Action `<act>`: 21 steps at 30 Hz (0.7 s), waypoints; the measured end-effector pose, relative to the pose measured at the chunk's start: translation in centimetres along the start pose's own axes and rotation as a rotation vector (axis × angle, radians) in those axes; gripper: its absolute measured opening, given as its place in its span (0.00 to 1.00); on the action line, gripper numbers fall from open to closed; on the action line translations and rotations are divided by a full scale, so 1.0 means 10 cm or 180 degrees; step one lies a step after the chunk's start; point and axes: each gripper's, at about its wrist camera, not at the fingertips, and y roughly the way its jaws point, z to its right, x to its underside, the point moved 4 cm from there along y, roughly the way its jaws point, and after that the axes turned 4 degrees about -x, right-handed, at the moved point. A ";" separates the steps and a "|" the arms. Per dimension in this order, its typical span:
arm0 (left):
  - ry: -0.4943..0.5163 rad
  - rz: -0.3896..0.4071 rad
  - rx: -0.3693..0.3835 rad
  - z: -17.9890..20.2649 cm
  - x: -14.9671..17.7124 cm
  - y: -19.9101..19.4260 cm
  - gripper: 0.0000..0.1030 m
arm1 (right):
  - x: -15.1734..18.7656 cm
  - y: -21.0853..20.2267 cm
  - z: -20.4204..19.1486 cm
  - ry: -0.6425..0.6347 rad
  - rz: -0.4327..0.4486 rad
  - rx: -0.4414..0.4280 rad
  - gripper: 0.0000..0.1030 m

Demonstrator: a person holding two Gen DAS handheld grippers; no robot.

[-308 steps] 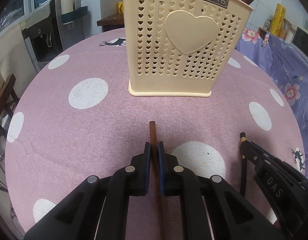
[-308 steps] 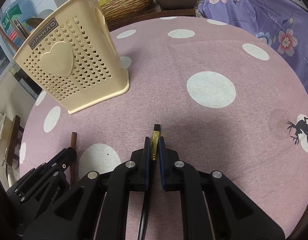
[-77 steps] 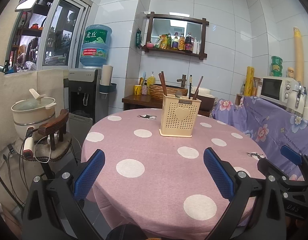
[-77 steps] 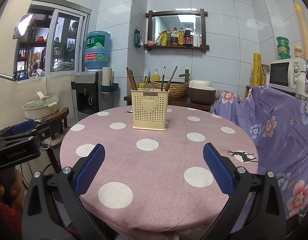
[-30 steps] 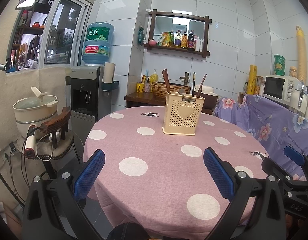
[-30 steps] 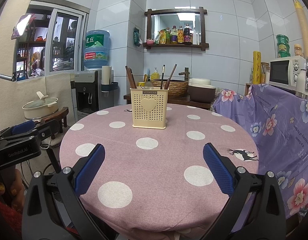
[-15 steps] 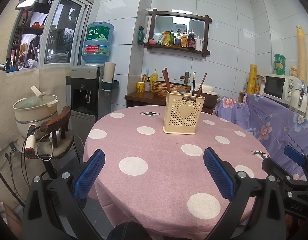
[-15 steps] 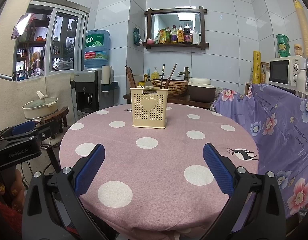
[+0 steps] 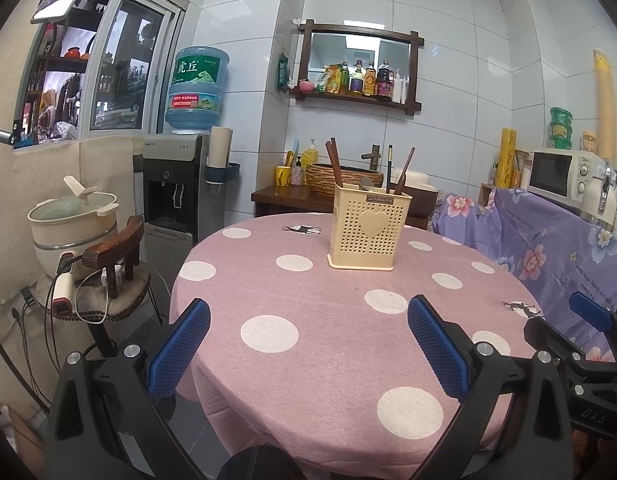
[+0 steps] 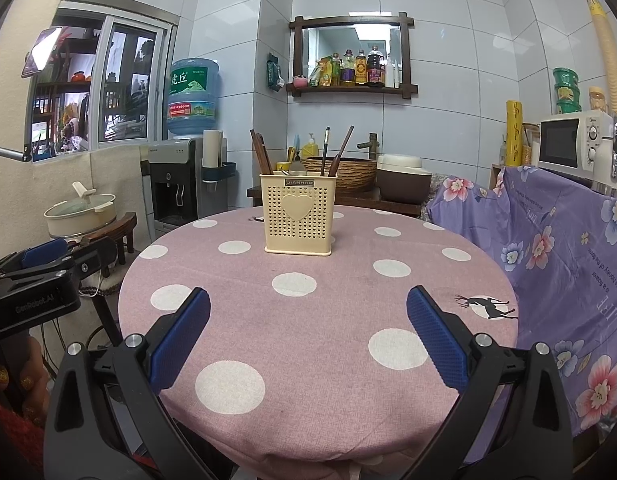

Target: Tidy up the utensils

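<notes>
Tongs on the left (image 9: 308, 320) stand spread wide, their blue ribbed pads (image 9: 180, 348) far apart with nothing between them, held back from the near edge of the round tabletop under a pink cloth with white dots (image 9: 328, 340). To their left, off the tabletop, a cream lidded pot (image 9: 74, 220) sits behind a dark wooden chair (image 9: 112, 256), and a grey water dispenser with a blue bottle on top (image 9: 176, 184) stands against the white tiled wall. Toward the far side of the tabletop stands the cream perforated plastic utensil holder with a heart on its front (image 9: 368, 232), upright. Brown wooden chopsticks (image 9: 334, 162) lean out of its left part; a black-handled utensil (image 9: 389, 168) and a brown-handled one (image 9: 404, 172) rise from its right part. No utensils lie on the cloth. Right of the tabletop hangs a purple flowered cloth (image 9: 548, 240), with a white microwave (image 9: 560, 172) behind it. The right tongs (image 10: 308, 320) are likewise spread wide and empty, aimed at the same holder from the near edge.
</notes>
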 end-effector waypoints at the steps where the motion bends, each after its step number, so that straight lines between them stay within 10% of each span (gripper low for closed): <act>1: 0.0000 -0.0017 0.0008 0.01 0.00 0.01 0.95 | -0.01 0.00 0.00 0.0002 0.0000 0.0000 0.94; 21: 0.0028 -0.0026 -0.0032 0.04 -0.02 -0.01 0.95 | 0.00 0.00 0.00 0.0009 -0.0011 0.0000 0.94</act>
